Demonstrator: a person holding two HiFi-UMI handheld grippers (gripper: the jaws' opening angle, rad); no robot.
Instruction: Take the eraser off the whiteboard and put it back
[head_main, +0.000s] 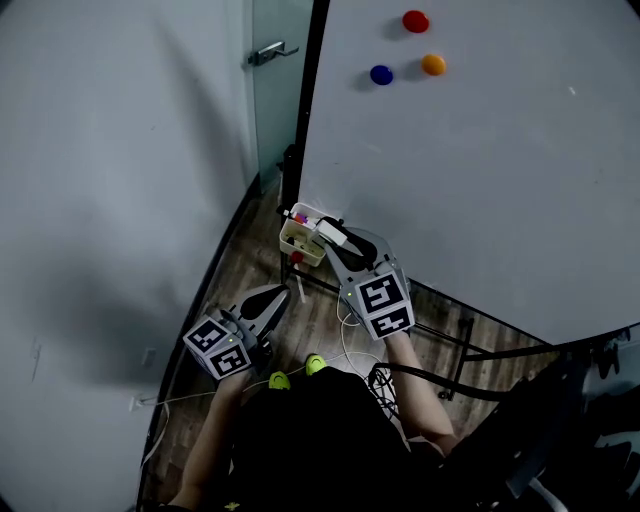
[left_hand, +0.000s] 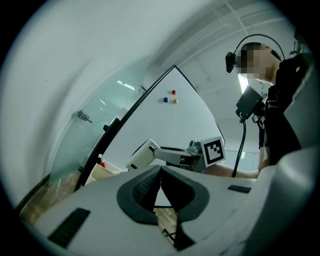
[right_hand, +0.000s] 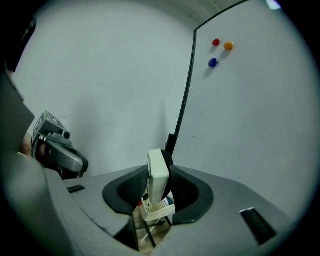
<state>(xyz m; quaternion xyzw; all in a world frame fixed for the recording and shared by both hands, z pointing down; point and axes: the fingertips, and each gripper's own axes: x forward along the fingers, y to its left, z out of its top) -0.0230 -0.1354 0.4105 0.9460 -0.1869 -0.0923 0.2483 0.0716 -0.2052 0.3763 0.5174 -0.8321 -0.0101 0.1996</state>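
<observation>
**White eraser gripped by the right gripper at the board's lower corner**

White and blocky, the eraser stands upright between the dark pads of the right gripper, which are clamped on its two flat sides. Its lower end is hidden behind those pads. In the head view the eraser sits by the lower left corner of the whiteboard. No view settles whether it touches the board face. The left gripper view catches its ribbed side.

The left gripper has its jaws pressed together at the tips with nothing between them. It is held low and to the left, well apart from the board.

A cream basket hangs just under the eraser at the foot of the board. From the right gripper view, only one corner of the basket shows beneath the jaws. It holds a few small things, one with a red or pink tip. What these things are is too small and dim to tell.

High on the board sit a red magnet, a blue magnet and an orange magnet, close together. The board's right and top edges are cut off in the head view. The person's body there is a dark mass, and the lower right corner is too dark to read.
</observation>
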